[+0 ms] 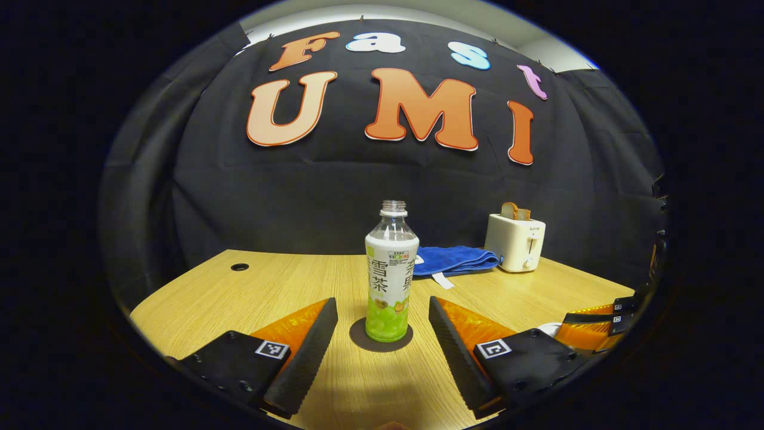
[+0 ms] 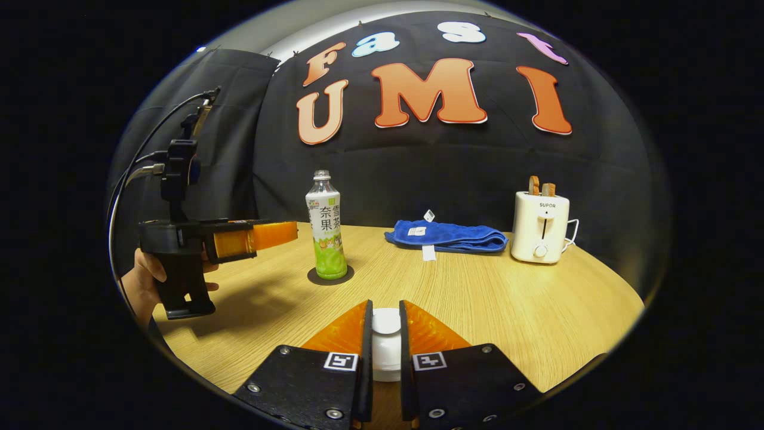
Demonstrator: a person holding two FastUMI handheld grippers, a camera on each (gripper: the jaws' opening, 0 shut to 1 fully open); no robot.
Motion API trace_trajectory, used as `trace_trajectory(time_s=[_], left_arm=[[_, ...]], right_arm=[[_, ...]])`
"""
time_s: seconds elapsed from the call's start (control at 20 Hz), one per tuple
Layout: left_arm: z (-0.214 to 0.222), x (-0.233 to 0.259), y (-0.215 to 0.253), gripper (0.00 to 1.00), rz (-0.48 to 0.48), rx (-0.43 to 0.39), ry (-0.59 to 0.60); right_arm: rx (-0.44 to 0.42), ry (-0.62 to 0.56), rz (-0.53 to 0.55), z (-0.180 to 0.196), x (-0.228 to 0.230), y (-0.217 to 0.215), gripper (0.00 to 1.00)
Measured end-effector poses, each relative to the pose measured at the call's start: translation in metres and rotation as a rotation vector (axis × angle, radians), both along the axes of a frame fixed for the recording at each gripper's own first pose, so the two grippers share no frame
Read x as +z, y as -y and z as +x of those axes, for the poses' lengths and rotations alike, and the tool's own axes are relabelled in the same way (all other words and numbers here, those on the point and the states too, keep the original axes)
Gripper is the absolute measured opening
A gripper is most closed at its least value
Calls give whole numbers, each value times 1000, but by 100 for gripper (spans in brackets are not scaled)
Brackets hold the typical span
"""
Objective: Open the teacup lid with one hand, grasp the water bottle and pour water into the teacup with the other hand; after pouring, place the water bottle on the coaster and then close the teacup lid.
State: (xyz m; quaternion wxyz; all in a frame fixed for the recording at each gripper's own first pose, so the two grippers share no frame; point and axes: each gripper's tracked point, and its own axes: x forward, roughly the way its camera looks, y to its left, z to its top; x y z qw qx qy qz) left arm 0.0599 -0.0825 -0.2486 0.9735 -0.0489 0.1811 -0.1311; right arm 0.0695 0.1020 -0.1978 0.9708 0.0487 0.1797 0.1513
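A capless clear bottle (image 1: 391, 275) with a white and green label stands upright on a dark round coaster (image 1: 358, 341). My left gripper (image 1: 382, 300) is open, its fingers on either side of the bottle and a little short of it, touching nothing. In the right gripper view the bottle (image 2: 326, 230) and coaster (image 2: 343, 279) sit at mid-left, with the left gripper (image 2: 292, 232) beside them in a hand (image 2: 143, 280). My right gripper (image 2: 386, 304) is shut on the knob of the white teacup lid (image 2: 386, 322); the cup below is mostly hidden.
A folded blue towel (image 2: 447, 236) lies at the back of the wooden table (image 2: 537, 310). A white toaster (image 2: 540, 227) with bread in its slots stands at the back right. A cable hole (image 1: 239, 267) marks the table's far left. The right gripper (image 1: 597, 322) shows at the left view's right edge.
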Motion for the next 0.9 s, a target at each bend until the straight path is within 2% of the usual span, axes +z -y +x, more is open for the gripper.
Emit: trace_trajectory(time_s=[0.25,0.35,0.5,0.65,0.7,0.9], left_arm=[[-4,8,-5,98,7,13,10],[-6,15,-7,98,15,18,24],[-6,33,-10,98,25,25,66],[-9,56,-18,97,50,45,106],[-11,64,-20,98,51,53,118],[-18,100,-35,98,18,101,156]], right_arm=[[1,-18,16,-1,0,1,21],[-9,-20,10,0,-1,3,27],[-27,9,22,2,14,8,42],[-63,71,41,6,43,18,48],[-81,92,41,7,54,24,58],[-156,178,36,6,102,47,71]])
